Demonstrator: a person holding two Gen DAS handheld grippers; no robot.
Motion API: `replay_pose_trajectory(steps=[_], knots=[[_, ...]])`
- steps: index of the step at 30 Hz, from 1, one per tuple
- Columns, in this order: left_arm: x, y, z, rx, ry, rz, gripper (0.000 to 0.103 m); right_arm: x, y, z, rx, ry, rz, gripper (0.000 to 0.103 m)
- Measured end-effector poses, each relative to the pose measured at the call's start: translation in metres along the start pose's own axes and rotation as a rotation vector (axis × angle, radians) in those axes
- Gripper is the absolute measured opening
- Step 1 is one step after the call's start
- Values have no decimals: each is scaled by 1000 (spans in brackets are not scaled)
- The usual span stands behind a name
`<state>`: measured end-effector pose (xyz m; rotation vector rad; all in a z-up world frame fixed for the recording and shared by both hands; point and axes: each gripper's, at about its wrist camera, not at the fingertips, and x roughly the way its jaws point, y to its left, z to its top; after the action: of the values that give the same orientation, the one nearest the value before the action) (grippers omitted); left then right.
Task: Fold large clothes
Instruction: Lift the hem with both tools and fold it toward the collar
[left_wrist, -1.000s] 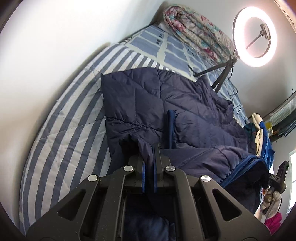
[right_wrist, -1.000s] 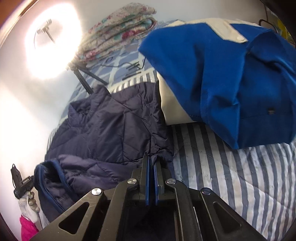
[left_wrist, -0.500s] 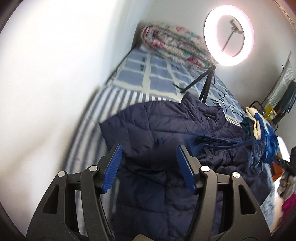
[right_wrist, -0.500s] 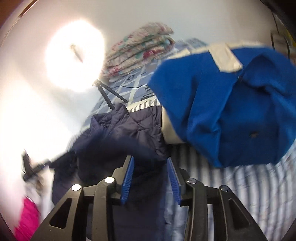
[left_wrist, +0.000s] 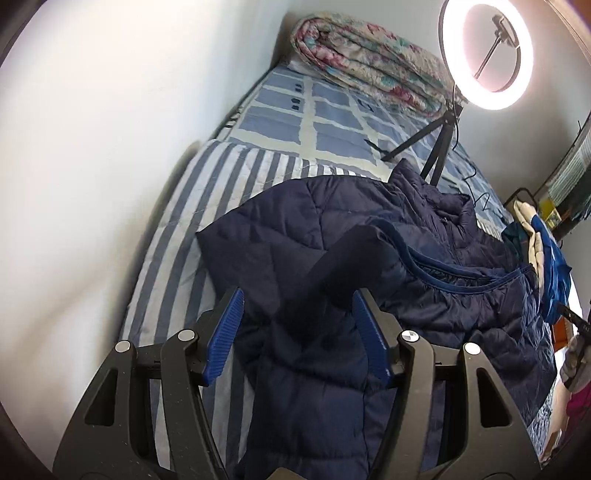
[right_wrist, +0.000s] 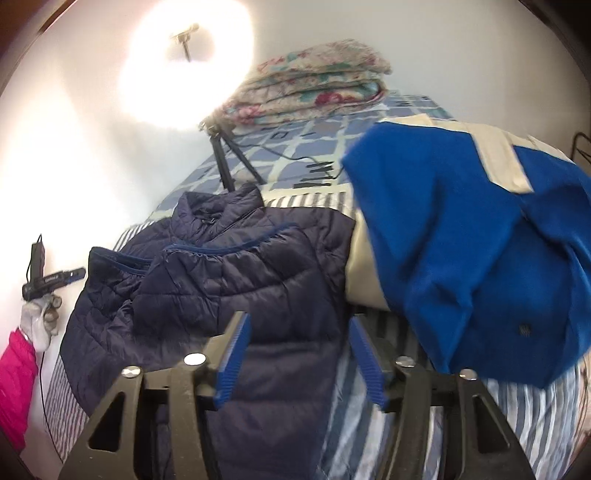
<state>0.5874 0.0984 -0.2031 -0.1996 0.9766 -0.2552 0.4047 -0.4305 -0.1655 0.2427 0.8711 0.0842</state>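
Observation:
A navy quilted puffer jacket (left_wrist: 369, 251) lies on the blue-and-white striped bedcover (left_wrist: 207, 184), its sleeves folded inward over the body. My left gripper (left_wrist: 295, 332) stands open above the jacket's near left part; its blue pads touch nothing. In the right wrist view the same jacket (right_wrist: 236, 273) lies left of centre. My right gripper (right_wrist: 299, 354) hangs over the jacket's near right edge, jaws still opening, no cloth pinched between them.
A blue and cream garment pile (right_wrist: 472, 236) sits close on the right of the jacket. A ring light on a tripod (left_wrist: 487, 51) stands behind it, with a folded floral quilt (left_wrist: 369, 62) at the bed's head. A white wall (left_wrist: 110, 147) borders the bed's left side.
Both grippers were shut on jacket cloth a second ago; both have let go, spread their jaws and lifted away. The jacket now lies on the bed with its sleeves folded in.

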Motion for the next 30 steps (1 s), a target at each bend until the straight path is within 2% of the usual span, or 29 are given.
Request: replay_pose_trajectory(steps=[3, 6, 7, 8, 9, 10, 11, 12, 14, 17, 22, 27, 30], knots=[[13, -5, 6, 14, 27, 9, 63, 22, 0, 8, 11, 45, -47, 66], [24, -10, 6, 34, 45, 4, 63, 42, -3, 7, 36, 103, -45, 66], [27, -12, 6, 43, 49, 7, 63, 46, -2, 6, 34, 108, -43, 64], [31, -15, 6, 56, 52, 13, 62, 48, 0, 6, 28, 112, -44, 56], [34, -18, 6, 71, 52, 25, 52, 49, 2, 5, 21, 116, -43, 44], [37, -22, 5, 88, 54, 36, 36, 50, 4, 4, 14, 116, -47, 37], [39, -25, 5, 103, 57, 46, 28, 49, 8, 3, 0, 113, -57, 28], [41, -27, 5, 111, 56, 59, 17, 47, 12, 3, -19, 105, -62, 23], [44, -31, 3, 123, 58, 71, 7, 42, 19, 2, -51, 93, -63, 4], [39, -34, 2, 138, 30, 81, 3, 30, 28, 5, -79, 48, -77, 1], [12, -37, 12, 166, -66, 143, 2, 10, 32, 18, -95, -11, -138, 0], [-10, -53, 44, 204, -161, 210, 1, -10, 31, 38, -99, -97, -198, 0], [-13, -60, 67, 202, -193, 220, 1, -7, 29, 55, -89, -122, -243, 0]])
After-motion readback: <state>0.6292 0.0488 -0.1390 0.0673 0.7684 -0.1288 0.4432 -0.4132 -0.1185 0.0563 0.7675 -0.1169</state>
